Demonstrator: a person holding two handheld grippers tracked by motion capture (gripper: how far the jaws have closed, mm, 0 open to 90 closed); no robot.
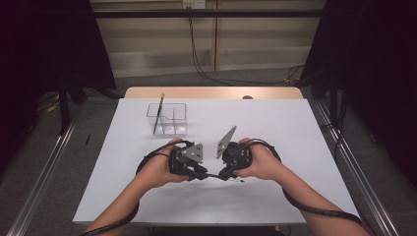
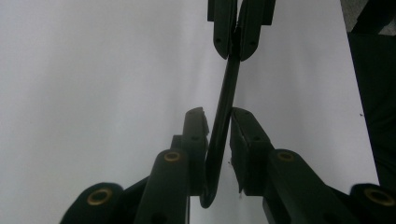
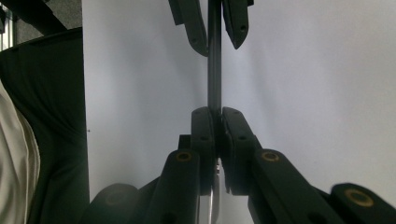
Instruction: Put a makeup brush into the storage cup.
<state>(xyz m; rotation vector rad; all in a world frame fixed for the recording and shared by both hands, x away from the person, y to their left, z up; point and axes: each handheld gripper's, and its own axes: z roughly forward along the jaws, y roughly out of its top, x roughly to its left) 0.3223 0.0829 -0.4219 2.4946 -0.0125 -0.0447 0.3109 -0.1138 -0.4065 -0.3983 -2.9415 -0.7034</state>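
A dim room surrounds the work area: pale wall panels (image 1: pixel 162 39) at the back, dark curtains (image 1: pixel 378 73) at either side, grey floor (image 1: pixel 98 105) with metal rails (image 1: pixel 39 172) running along it and black cords (image 1: pixel 206 73) trailing down from a wall socket. In the middle stands a table (image 1: pixel 275 128) topped with a plain white sheet, a strip of light wood showing along its far edge. No brand, label or writing can be read anywhere.

A person's two bare forearms reach in from the near side, cables looped around them. The left hand (image 1: pixel 160 169) holds the left gripper (image 2: pixel 217 126) and the right hand (image 1: pixel 260 162) holds the right gripper (image 3: pixel 217 116); the two face each other just above the tabletop near its centre, each carrying a grey three-cornered plate.

On the far left part of the table sits a clear plastic box (image 1: pixel 168 119) with dividers, and a thin brush (image 1: pixel 158 114) leans upright in its left compartment.

Between the grippers stretches a slim dark pen (image 2: pixel 225 116). In the left gripper view the left jaws stand slightly apart on either side of the pen, so whether they grip it I cannot tell. In the right gripper view the right jaws are pressed together, pinching the pen's other end.
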